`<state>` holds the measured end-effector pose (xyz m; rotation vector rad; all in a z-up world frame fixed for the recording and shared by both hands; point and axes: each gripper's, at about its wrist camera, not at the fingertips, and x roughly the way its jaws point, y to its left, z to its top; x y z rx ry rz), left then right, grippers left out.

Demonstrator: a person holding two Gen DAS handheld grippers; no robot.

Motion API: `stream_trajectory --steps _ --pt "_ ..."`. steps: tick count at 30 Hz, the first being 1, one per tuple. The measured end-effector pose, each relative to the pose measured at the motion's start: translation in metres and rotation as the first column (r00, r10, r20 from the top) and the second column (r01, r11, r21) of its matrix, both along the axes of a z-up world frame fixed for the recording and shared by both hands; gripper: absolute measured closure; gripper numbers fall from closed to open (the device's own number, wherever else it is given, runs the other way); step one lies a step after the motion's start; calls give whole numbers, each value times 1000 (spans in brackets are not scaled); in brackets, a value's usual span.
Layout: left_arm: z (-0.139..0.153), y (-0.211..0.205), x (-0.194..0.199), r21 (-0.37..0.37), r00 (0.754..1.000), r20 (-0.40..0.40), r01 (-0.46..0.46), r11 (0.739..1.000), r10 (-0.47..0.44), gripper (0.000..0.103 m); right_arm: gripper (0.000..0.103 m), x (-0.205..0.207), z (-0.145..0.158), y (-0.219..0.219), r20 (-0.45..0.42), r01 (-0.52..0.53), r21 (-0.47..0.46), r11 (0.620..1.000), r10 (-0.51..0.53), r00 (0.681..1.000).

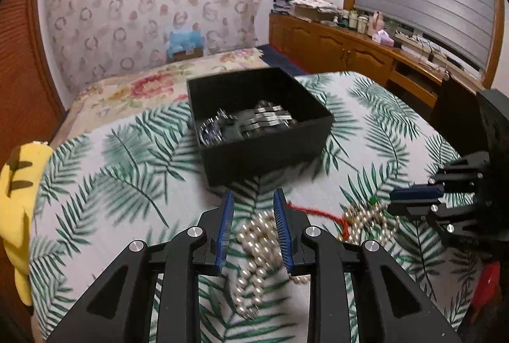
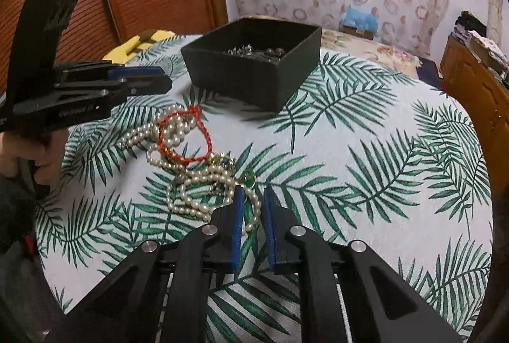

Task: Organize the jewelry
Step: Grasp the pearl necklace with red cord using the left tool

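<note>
Pearls lie nearest the lens: in the left wrist view the white pearl necklace point(image 1: 257, 250) runs between the blue-padded fingers point(image 1: 224, 234) of the left gripper point(image 1: 253, 199), which stand a narrow way apart, and the blur makes it impossible to tell whether the pads press the beads. From the right wrist view, the right gripper point(image 2: 253, 193) has its 2 fingers point(image 2: 238, 225) drawn close around a single loop of the same pearl tangle; they look pinched on that loop or very nearly so.

Beside the pearls on the palm-leaf printed cloth covering the bench point(image 2: 366, 152) lie a red braided cord bracelet point(image 2: 191, 136) and a small green bead point(image 2: 248, 177), touching the heap. Farther back, apart from the heap, sits the black square open box point(image 1: 254, 120), already holding a silver metal wristwatch point(image 1: 241, 123).

My reading: the step in hand is picking up the pearl necklace to move it to the box. The next move calls for a firm pinch on the strand at both ends, a slow lift so the red cord slips free of the loops, then a carry over the box rim before letting go.
</note>
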<state>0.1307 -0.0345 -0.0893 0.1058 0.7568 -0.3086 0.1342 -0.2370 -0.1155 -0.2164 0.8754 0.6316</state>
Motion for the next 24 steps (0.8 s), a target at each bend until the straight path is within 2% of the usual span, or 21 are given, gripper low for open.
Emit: stream_trajectory --steps 1,3,7,13,24 --pt "-2 -1 -1 -2 1000 -5 1 1000 -1 79 89 0 -1 1 -2 -3 -9 1000 3 1000" --pt "-4 -1 -3 -5 1000 -9 6 1000 -6 79 98 -2 -4 4 18 2 -58 998 -1 1000" --pt "-5 -2 -6 -8 1000 -16 17 1000 -17 79 98 -2 -4 -2 42 40 -82 996 -37 998" --pt "-7 -8 -1 0 999 -35 41 999 -41 79 98 -6 6 -24 79 106 -28 994 -103 992" --pt "-17 -20 17 55 994 -82 81 995 -77 79 98 -26 4 -39 68 134 49 990 -137 988"
